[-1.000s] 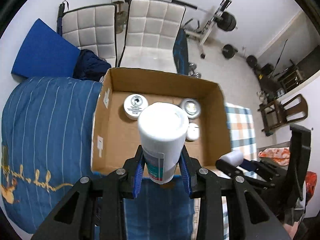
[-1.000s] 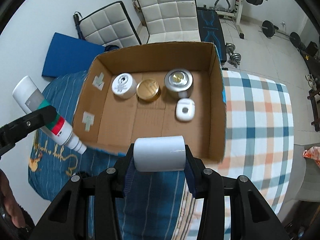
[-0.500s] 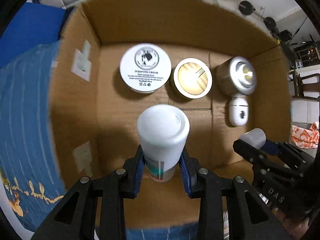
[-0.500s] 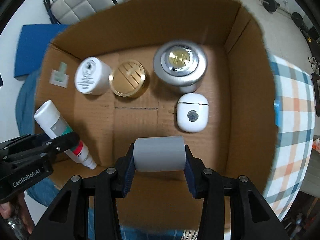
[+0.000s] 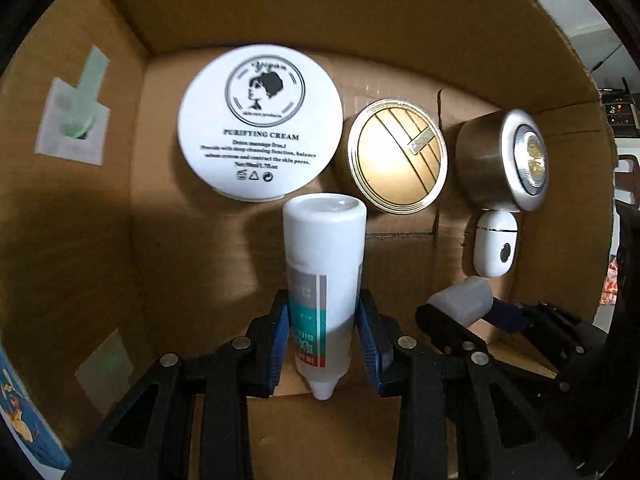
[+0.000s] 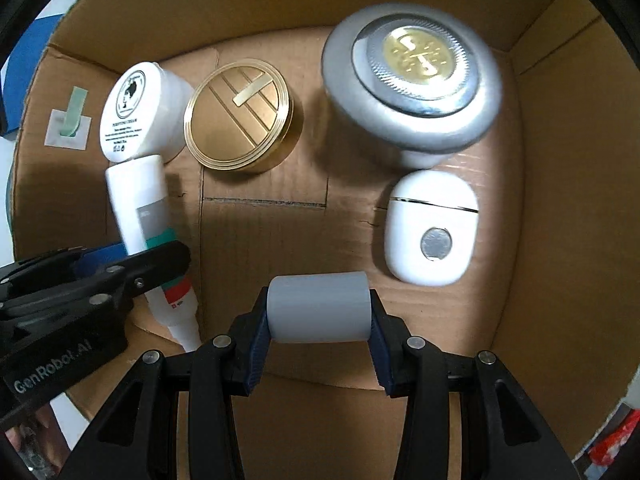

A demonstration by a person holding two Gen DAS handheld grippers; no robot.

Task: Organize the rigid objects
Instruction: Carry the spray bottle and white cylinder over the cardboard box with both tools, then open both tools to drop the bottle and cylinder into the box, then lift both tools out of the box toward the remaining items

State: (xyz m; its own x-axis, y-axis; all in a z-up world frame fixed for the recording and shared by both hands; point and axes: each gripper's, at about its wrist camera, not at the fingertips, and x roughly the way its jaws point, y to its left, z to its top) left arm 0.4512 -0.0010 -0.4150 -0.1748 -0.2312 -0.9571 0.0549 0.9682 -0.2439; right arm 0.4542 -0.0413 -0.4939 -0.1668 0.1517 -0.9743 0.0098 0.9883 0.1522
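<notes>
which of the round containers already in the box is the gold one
The flat gold tin, lid marked with raised lines, sits between the white cream jar and the silver jar.

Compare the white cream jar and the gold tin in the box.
The white cream jar is taller, plain white with black print on its lid; the gold tin is flatter, metallic, with raised lines and a small bar on top. Both are round, lidded and stand side by side on the cardboard box floor.

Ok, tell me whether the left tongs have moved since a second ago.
Yes. The left tongs, shut on the white bottle, have dropped into the cardboard box, closer to the cream jar.
</notes>
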